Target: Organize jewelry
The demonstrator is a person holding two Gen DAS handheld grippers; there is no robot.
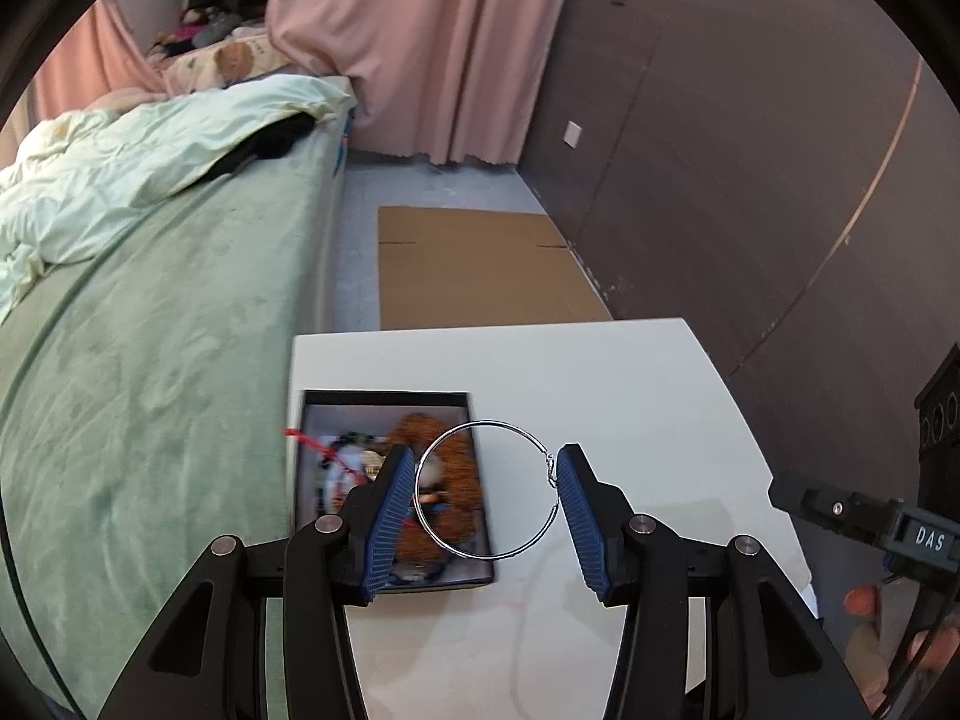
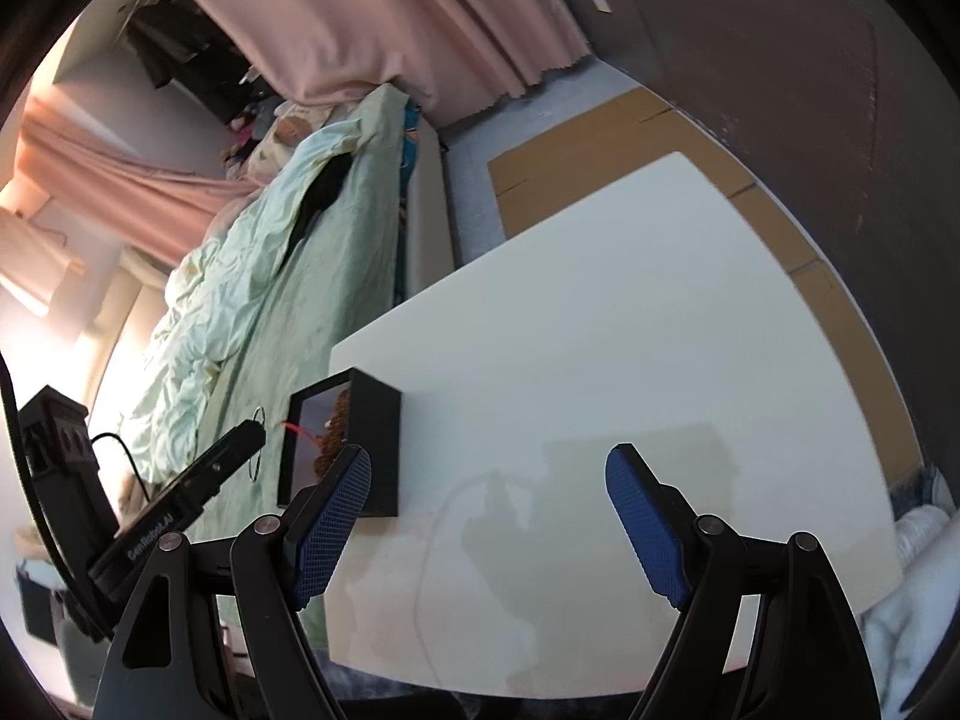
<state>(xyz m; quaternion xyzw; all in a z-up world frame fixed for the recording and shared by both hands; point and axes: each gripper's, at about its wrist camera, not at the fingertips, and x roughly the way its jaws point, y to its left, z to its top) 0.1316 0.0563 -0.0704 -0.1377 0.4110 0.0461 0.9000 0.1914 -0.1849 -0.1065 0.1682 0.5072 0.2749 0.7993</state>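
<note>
My left gripper (image 1: pixel 487 489) is shut on a thin silver hoop (image 1: pixel 480 423), which spans the gap between the two blue pads and hangs in the air above the white table (image 1: pixel 630 384). Below and behind the hoop lies an open black box (image 1: pixel 384 397) holding a brown woven piece (image 1: pixel 459 456), beaded strands and a red thread. In the right wrist view the same box (image 2: pixel 375 438) stands at the table's left edge. My right gripper (image 2: pixel 487 489) is open over bare tabletop (image 2: pixel 600 330), nothing between its pads. The left gripper's body (image 2: pixel 180 498) shows at the left there, with the hoop (image 2: pixel 259 414) at its tip.
A bed with a green sheet (image 1: pixel 150 372) and a pale quilt runs along the table's left side. Flat cardboard (image 1: pixel 474 264) lies on the floor beyond the table. A dark wall (image 1: pixel 750 150) and pink curtains (image 1: pixel 420 42) stand behind. A hand holds the right gripper (image 1: pixel 864 516).
</note>
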